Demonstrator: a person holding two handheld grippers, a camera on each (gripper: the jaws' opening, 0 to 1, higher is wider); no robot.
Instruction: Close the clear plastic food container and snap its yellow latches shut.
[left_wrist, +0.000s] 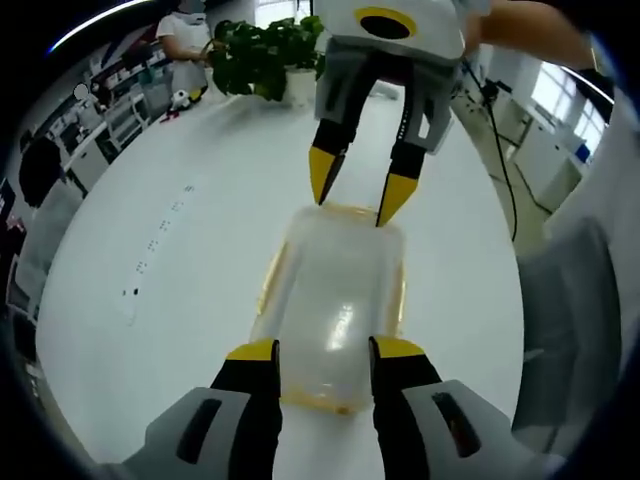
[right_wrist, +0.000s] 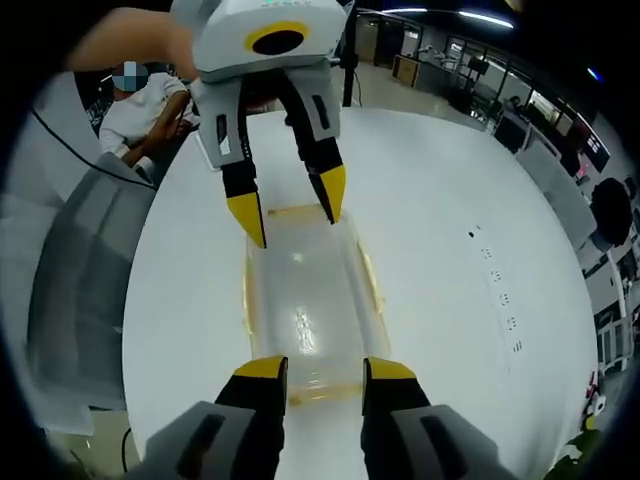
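The clear plastic food container (left_wrist: 335, 310) lies lidded on the white table (left_wrist: 180, 250), its long axis running between the left gripper (left_wrist: 323, 352) and right gripper (right_wrist: 325, 372), both spread open at opposite ends.

Container (left_wrist: 335, 310) lying on table (left_wrist: 150, 300), lengthwise between the two grippers: left gripper (left_wrist: 325, 350) at its near end, right gripper (left_wrist: 362, 195) at its far end. Potted plant (left_wrist: 265, 55) beyond, at table's far edge.
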